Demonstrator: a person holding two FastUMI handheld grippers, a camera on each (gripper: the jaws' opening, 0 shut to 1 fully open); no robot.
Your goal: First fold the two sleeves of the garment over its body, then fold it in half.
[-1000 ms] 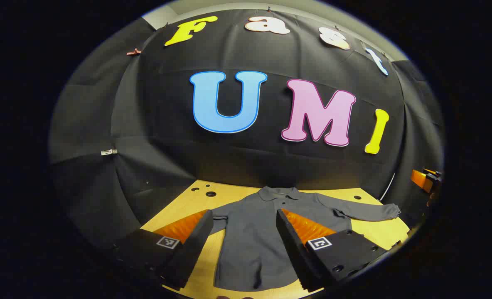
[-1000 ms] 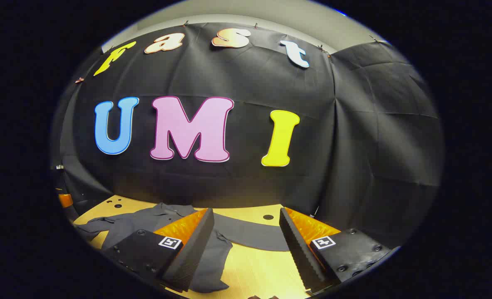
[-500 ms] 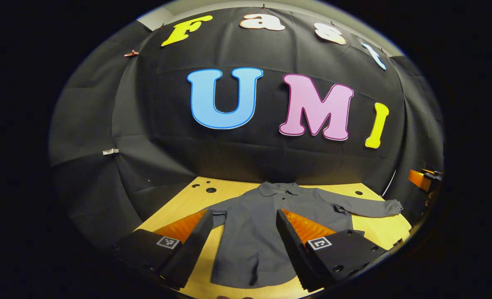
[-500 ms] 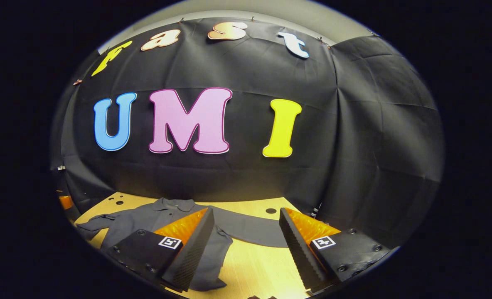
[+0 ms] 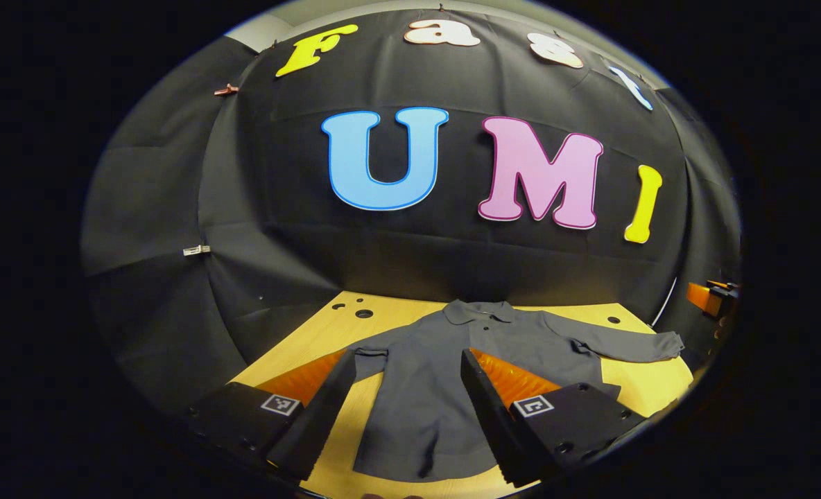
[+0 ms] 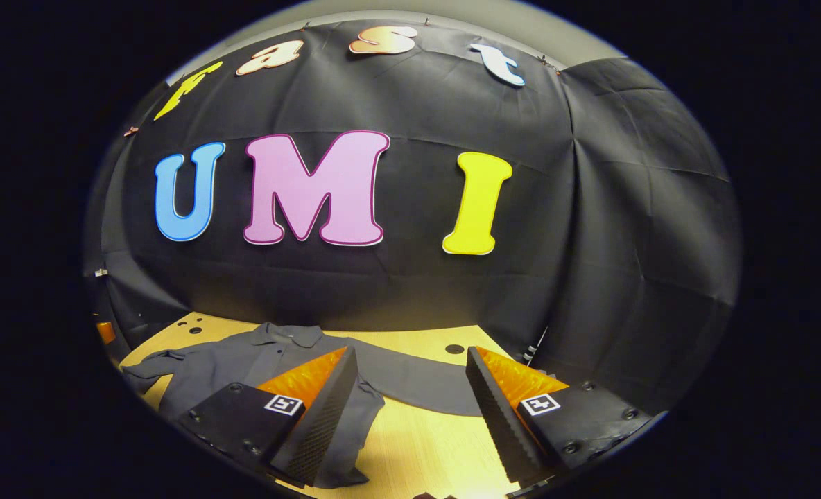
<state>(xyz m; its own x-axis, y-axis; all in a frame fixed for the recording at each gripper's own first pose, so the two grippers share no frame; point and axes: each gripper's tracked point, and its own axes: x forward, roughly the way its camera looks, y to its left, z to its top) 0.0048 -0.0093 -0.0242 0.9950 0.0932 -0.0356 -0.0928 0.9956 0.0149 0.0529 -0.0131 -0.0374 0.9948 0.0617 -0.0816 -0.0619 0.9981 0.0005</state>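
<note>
While nothing gripped yet: grey garment (image 5: 417, 388) flat on wooden tabletop (image 5: 313, 339), collar toward booth wall, hem toward camera, sleeves out sideways, neither folded over body. Right sleeve (image 5: 625, 344) stretched out, cuff near tabletop edge; same sleeve in right gripper view (image 6: 410, 378) runs across between the fingers. Left sleeve (image 5: 372, 353) partly hidden behind a finger in left gripper view; cuff end visible in right gripper view (image 6: 143, 364), slightly bunched. Left hand-held gripper (image 5: 396, 409) fingers wide apart, empty, held above body of garment, no contact. Right hand-held gripper (image 6: 410, 409) fingers wide apart too, empty, above right sleeve and bare wood. Handling, judged: thin soft cloth, light, zero stiffness, will drape and crease, likely drags on wood rather than slides. Pinch needed low at tabletop level to catch the layer; wide jaw gap fine for that. Best hold points: cuff end of each sleeve, lift slightly, carry across chest, lay down. Risk: grabbing mid-sleeve leaves cuff trailing and fold crooked; pulling too hard shifts whole garment. Half fold later: take hem corners, one per hand-held gripper, bring up to shoulders.
</note>
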